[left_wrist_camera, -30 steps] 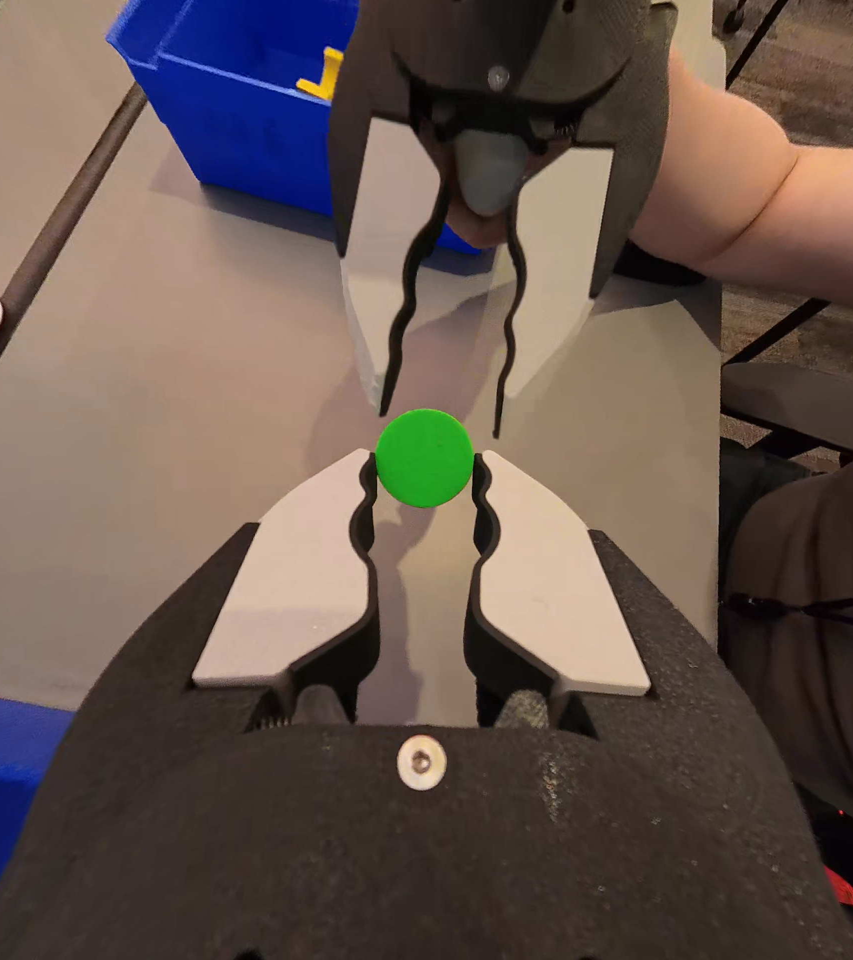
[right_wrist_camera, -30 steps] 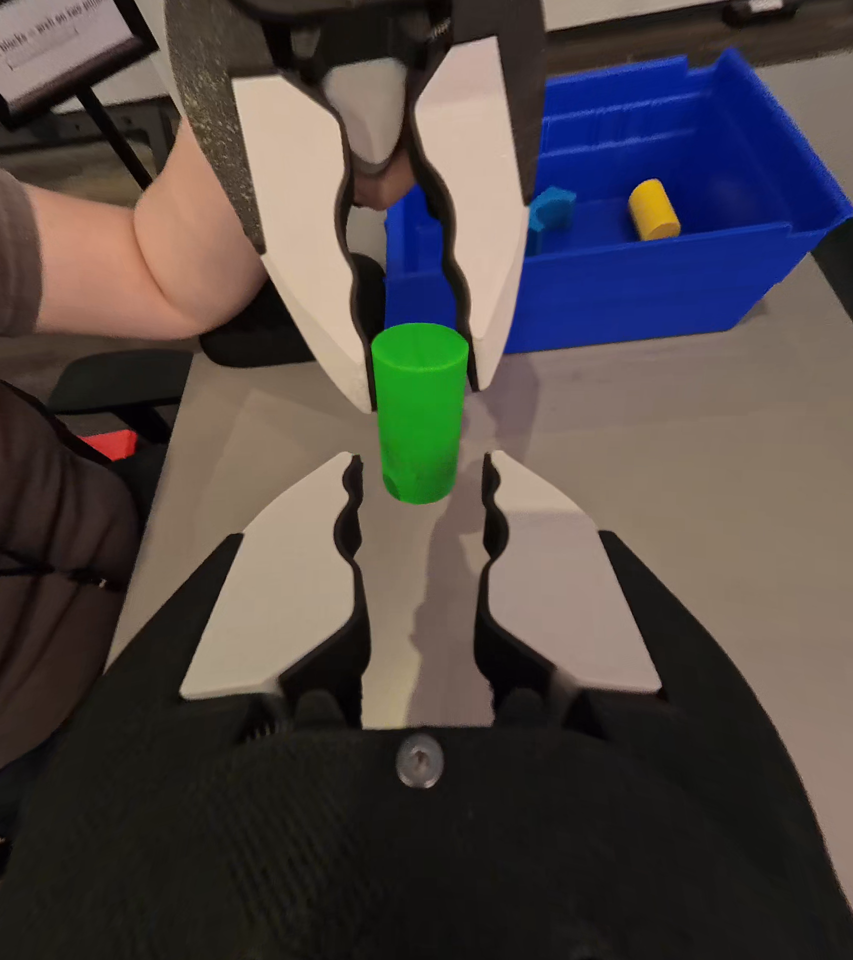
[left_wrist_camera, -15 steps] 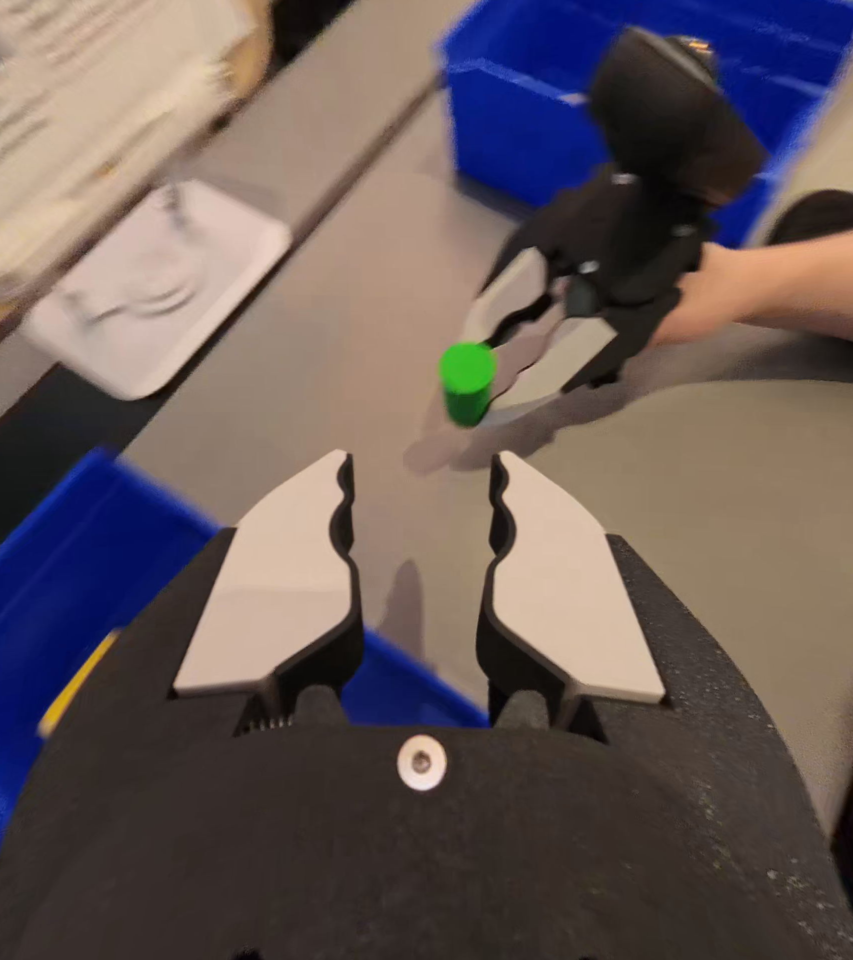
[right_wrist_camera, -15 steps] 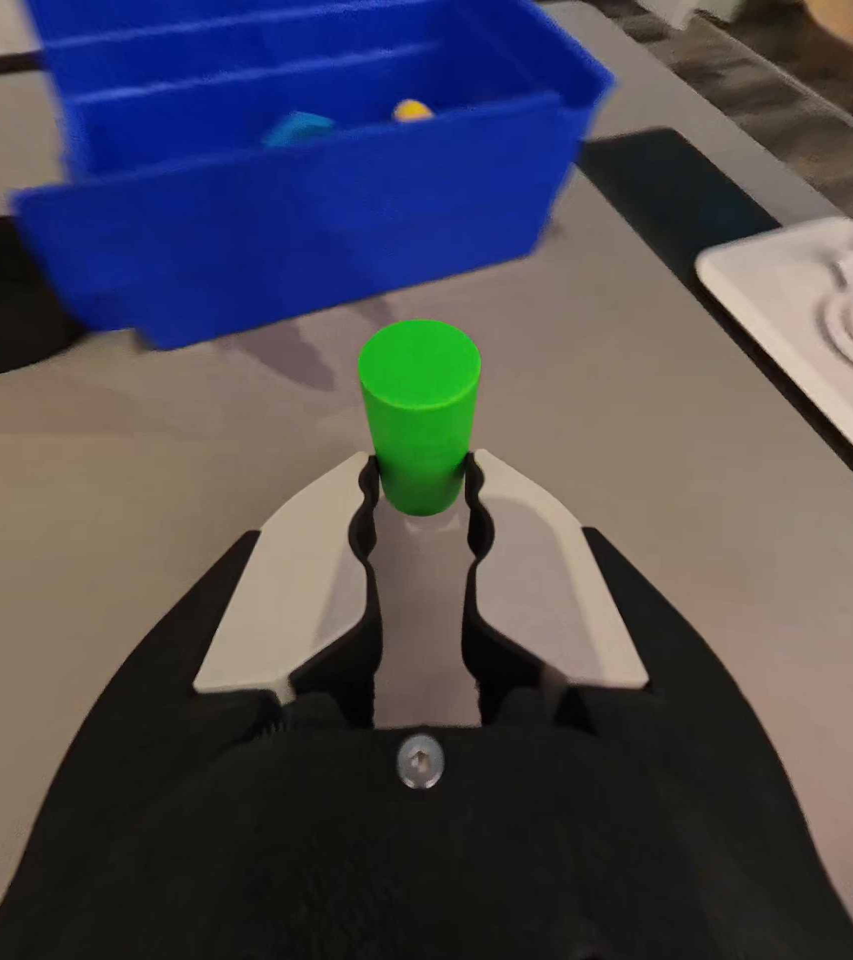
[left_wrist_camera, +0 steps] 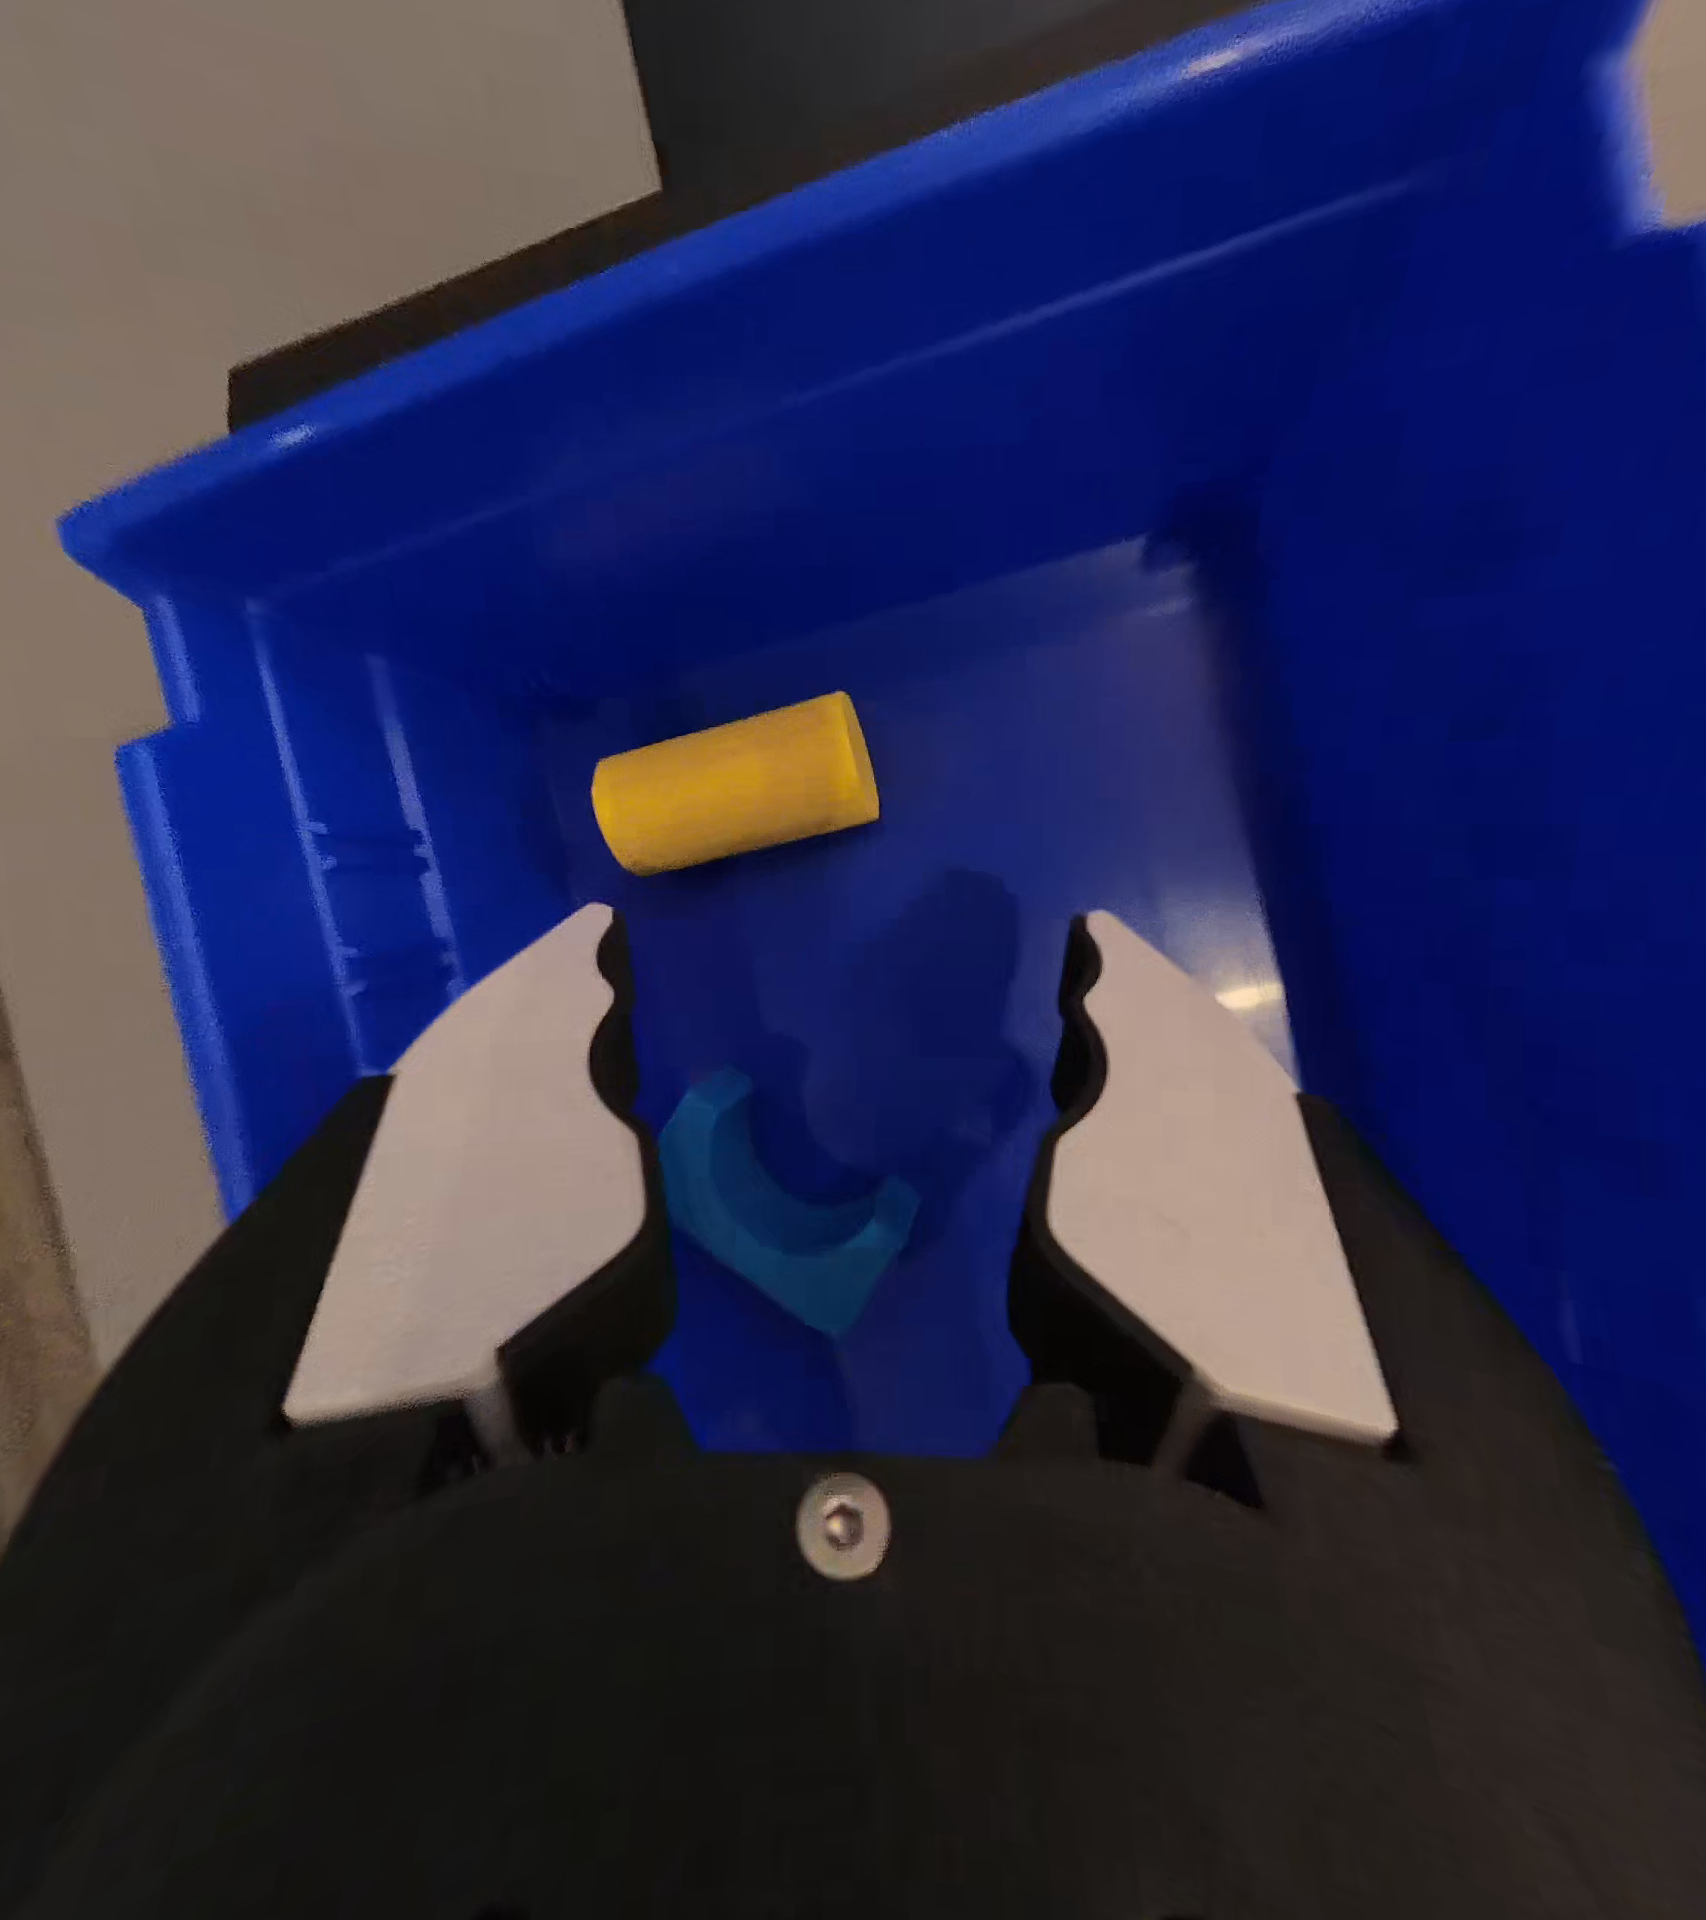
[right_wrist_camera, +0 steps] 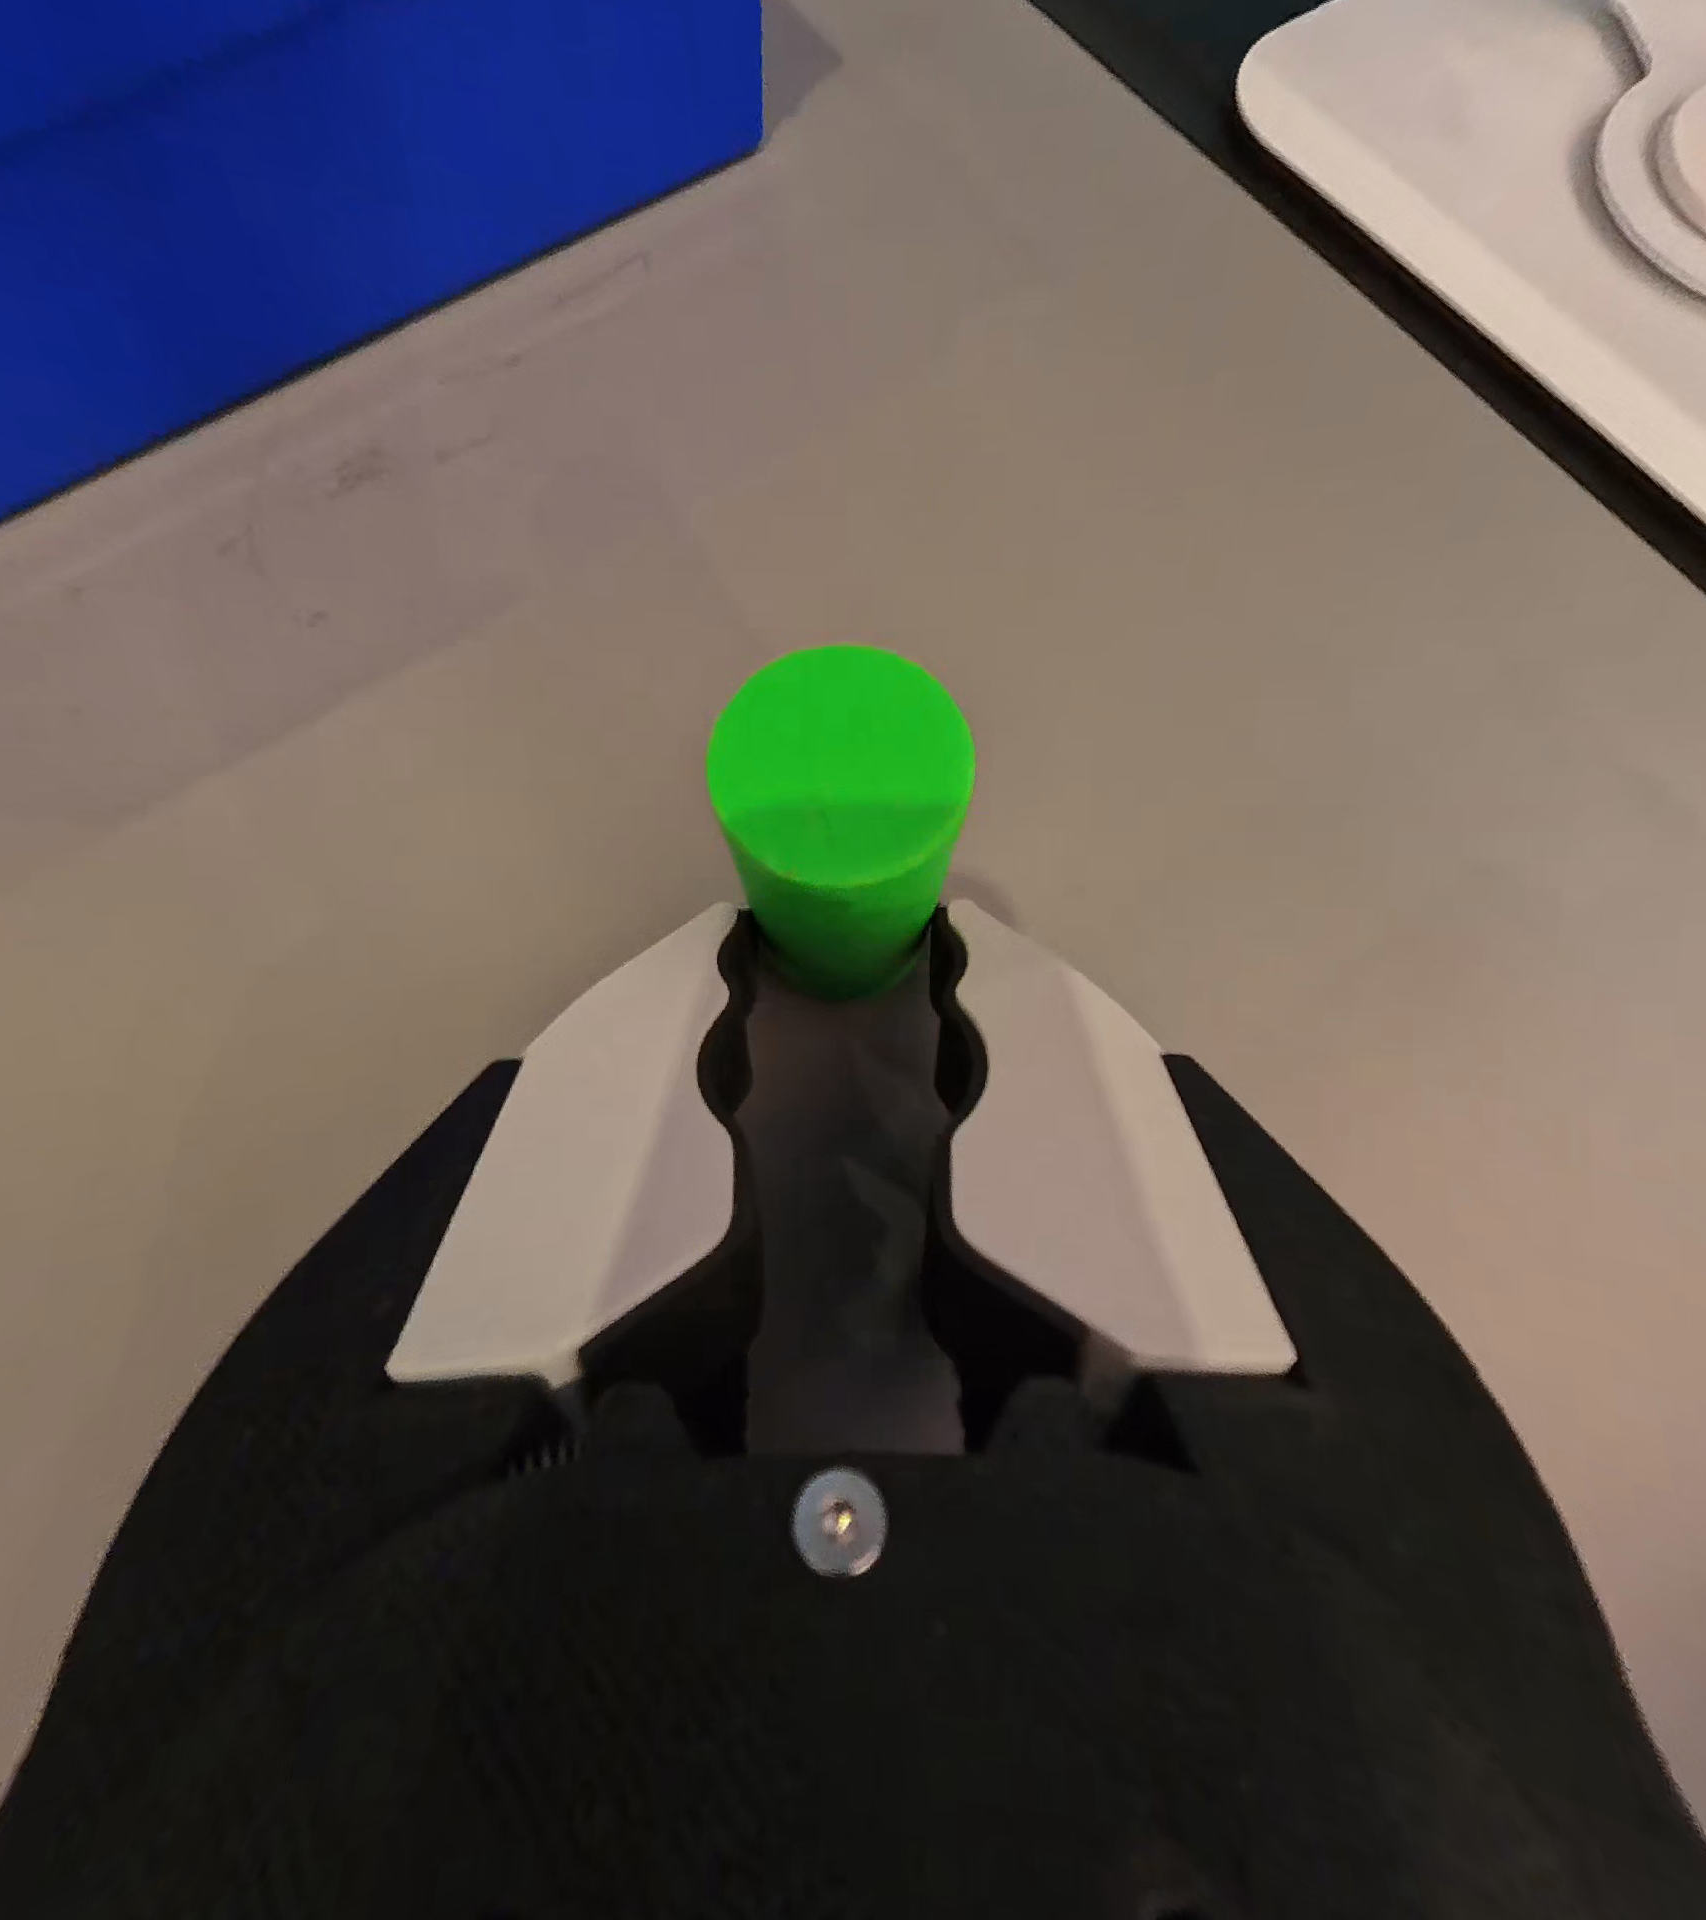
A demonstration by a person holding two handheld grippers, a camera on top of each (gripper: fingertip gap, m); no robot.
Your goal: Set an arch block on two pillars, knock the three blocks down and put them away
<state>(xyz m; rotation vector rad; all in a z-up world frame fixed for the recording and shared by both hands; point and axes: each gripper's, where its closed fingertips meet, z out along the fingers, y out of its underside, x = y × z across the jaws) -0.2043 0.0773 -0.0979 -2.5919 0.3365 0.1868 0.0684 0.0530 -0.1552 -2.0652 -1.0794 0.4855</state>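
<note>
Left gripper (left_wrist_camera: 844, 935) now over blue bin (left_wrist_camera: 1451, 727), arch block (left_wrist_camera: 787, 1216) partly hidden

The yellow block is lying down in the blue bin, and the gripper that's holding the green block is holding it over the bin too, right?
Not quite. The yellow block does lie on its side in the blue bin. But the right wrist view shows the right hand-held gripper holding the green block over the grey table, beside the bin, not over it.

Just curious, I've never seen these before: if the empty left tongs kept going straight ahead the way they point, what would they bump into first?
Probably the blue arch block, which lies between the open left tongs on the floor of the blue bin. The yellow cylinder lies farther on. Depth is hard to judge.
</note>
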